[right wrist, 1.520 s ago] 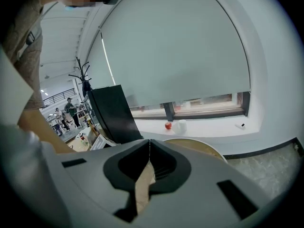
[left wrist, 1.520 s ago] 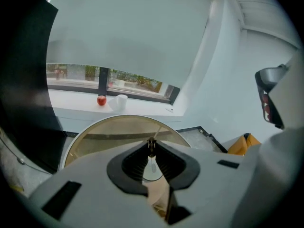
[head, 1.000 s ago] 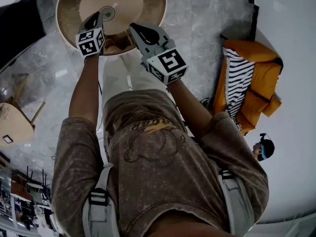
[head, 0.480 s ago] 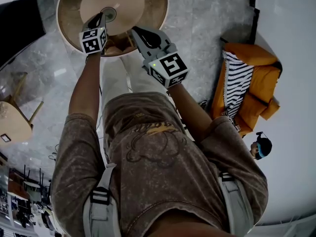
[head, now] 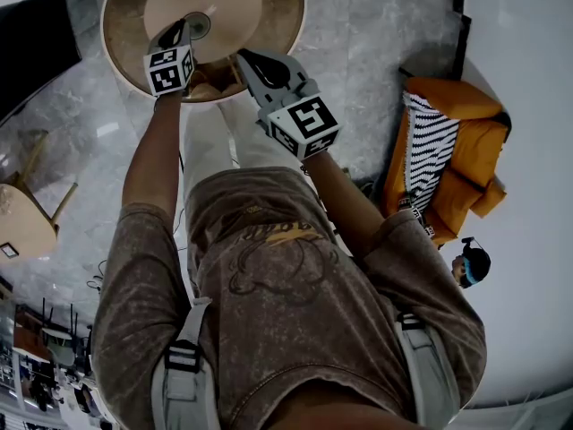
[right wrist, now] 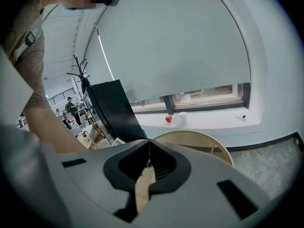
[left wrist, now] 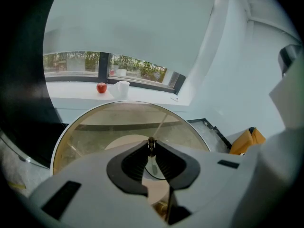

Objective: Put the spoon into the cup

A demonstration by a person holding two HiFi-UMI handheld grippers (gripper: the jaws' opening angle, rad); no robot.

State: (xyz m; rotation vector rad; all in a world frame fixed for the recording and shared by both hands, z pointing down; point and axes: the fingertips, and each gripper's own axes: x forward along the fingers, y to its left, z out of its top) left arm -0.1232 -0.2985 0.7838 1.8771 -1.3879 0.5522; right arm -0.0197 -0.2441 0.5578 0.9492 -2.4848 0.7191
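Note:
A round glass-topped table point(head: 291, 25) bears a small clear cup point(head: 197, 25). My left gripper point(head: 182, 30) hangs right over the cup, pointing steeply down. In the left gripper view its jaws point(left wrist: 151, 142) are shut on the dark end of the spoon point(left wrist: 151, 149). The spoon hangs down towards the cup's rim point(left wrist: 155, 168) just beneath. My right gripper point(head: 242, 55) hovers at the table's near edge, to the right of the left one. Its fingertips point(right wrist: 149, 141) meet with nothing between them.
An orange armchair with a striped cushion point(head: 448, 141) stands on the marble floor at the right, a wooden stool point(head: 27, 222) at the left. A red apple point(left wrist: 101, 87) and a white mug point(left wrist: 121, 87) sit on the window sill beyond the table. A black cabinet point(right wrist: 111, 108) stands left.
My left gripper has sunk a little towards the cup with the spoon still in it. The right gripper has kept still.

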